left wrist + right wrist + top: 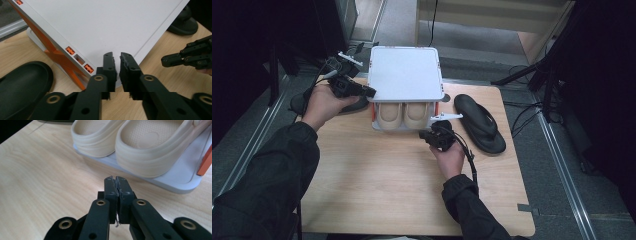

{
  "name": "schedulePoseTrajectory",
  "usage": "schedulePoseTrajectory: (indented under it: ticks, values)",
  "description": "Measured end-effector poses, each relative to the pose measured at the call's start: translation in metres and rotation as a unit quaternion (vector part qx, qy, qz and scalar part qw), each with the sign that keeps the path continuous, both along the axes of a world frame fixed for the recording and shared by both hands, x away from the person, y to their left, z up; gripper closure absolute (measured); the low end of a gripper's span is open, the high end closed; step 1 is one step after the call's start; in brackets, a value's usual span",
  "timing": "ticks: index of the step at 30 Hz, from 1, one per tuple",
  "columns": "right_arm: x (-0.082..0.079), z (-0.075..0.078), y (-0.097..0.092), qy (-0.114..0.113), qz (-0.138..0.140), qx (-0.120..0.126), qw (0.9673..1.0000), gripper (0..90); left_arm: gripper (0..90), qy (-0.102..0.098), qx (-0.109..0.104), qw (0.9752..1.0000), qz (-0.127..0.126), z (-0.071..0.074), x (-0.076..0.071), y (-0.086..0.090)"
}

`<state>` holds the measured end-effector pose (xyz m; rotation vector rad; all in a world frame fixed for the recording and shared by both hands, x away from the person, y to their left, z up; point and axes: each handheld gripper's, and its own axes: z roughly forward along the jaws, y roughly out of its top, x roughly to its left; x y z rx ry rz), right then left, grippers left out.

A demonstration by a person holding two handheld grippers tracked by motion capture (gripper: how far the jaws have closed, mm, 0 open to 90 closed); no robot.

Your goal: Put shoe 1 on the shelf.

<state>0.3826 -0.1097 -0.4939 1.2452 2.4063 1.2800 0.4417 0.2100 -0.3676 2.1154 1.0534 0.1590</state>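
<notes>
A white two-tier shoe rack [404,75] with orange side struts stands at the table's far middle. A pair of beige clogs [404,114] sits on its lower tray. My left gripper [367,92] hovers at the front left corner of the rack's top panel [112,22]. A narrow gap shows between its jaws [116,56], with nothing in it. My right gripper [428,134] is low over the table in front of the clogs [150,152]. Its jaws [115,179] are pressed together and empty.
A black flip-flop [479,122] lies on the wooden table [377,185] right of the rack. A black shoe [22,85] lies left of the rack, under my left hand. Cables and black stands crowd the floor at the right.
</notes>
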Motion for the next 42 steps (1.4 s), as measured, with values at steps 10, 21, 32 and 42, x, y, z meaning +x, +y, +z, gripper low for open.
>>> schedulePoseTrajectory:
  ticks: [10, 21, 32, 42]
  values:
    - [-0.024, 0.007, -0.016, -0.007, 0.015, 0.022, 0.9996, 62.8, 51.5, -0.021, -0.024, 0.9993, 0.02, 0.019, -0.01, 0.014]
    - [-0.046, 0.005, -0.032, -0.015, 0.055, 0.033, 0.9978, 56.7, 49.4, -0.019, -0.005, 0.9992, 0.034, 0.018, -0.019, 0.035]
    - [-0.061, 0.002, -0.041, -0.015, 0.074, 0.038, 0.9964, 54.0, 50.7, -0.015, -0.009, 0.998, 0.061, 0.002, -0.028, 0.056]
    - [-0.068, 0.0, -0.058, -0.024, 0.066, 0.049, 0.9963, 51.5, 53.3, -0.012, -0.008, 0.9963, 0.085, -0.016, -0.036, 0.068]
